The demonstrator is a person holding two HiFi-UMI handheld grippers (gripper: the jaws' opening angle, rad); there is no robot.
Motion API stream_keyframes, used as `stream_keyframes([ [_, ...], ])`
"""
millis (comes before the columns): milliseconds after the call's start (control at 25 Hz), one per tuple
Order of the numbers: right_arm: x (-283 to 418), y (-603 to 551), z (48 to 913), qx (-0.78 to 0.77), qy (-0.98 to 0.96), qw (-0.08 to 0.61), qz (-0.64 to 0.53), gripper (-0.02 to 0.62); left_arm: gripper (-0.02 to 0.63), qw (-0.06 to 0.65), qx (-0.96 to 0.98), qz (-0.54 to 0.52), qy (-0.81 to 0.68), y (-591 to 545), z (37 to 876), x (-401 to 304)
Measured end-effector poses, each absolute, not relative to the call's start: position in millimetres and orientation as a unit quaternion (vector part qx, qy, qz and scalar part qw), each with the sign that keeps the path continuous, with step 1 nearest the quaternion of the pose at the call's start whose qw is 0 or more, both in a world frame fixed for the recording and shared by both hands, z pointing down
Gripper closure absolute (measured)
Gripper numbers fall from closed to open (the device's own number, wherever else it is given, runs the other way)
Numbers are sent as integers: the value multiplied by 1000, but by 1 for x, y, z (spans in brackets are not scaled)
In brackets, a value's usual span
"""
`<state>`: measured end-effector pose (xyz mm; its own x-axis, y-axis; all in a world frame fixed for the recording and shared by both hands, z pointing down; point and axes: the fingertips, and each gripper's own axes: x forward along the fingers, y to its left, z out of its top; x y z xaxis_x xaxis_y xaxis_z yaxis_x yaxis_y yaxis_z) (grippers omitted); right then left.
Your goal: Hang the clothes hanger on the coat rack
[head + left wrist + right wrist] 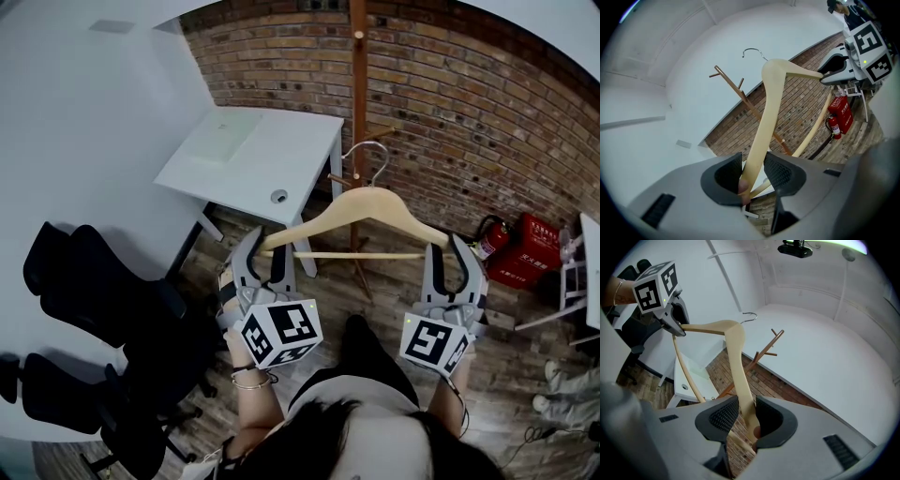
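Observation:
A pale wooden clothes hanger (361, 208) with a metal hook (370, 155) is held level in the air, one gripper at each end. My left gripper (265, 248) is shut on its left tip, and my right gripper (450, 251) is shut on its right tip. The wooden coat rack (358, 84) stands just beyond the hook, against the brick wall. In the left gripper view the hanger (771, 103) runs up from between the pads of the left gripper (753, 176) towards the coat rack (740, 96). The right gripper view shows the hanger (736, 352) clamped in the right gripper (746, 416).
A white table (272, 159) stands left of the rack. Black office chairs (103, 300) fill the lower left. A fire extinguisher (487, 239) and a red box (525, 248) sit by the wall at the right, with a second white table's edge (591, 272) beyond.

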<state>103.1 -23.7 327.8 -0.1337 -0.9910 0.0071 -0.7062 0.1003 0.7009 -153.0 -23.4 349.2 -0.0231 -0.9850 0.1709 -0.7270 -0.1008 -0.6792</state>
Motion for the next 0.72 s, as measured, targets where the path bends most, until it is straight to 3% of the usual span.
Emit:
stream_keyframes([
  [720, 102, -94, 329, 607, -700, 250, -281, 469, 456, 212, -667, -324, 636, -92, 345, -153],
])
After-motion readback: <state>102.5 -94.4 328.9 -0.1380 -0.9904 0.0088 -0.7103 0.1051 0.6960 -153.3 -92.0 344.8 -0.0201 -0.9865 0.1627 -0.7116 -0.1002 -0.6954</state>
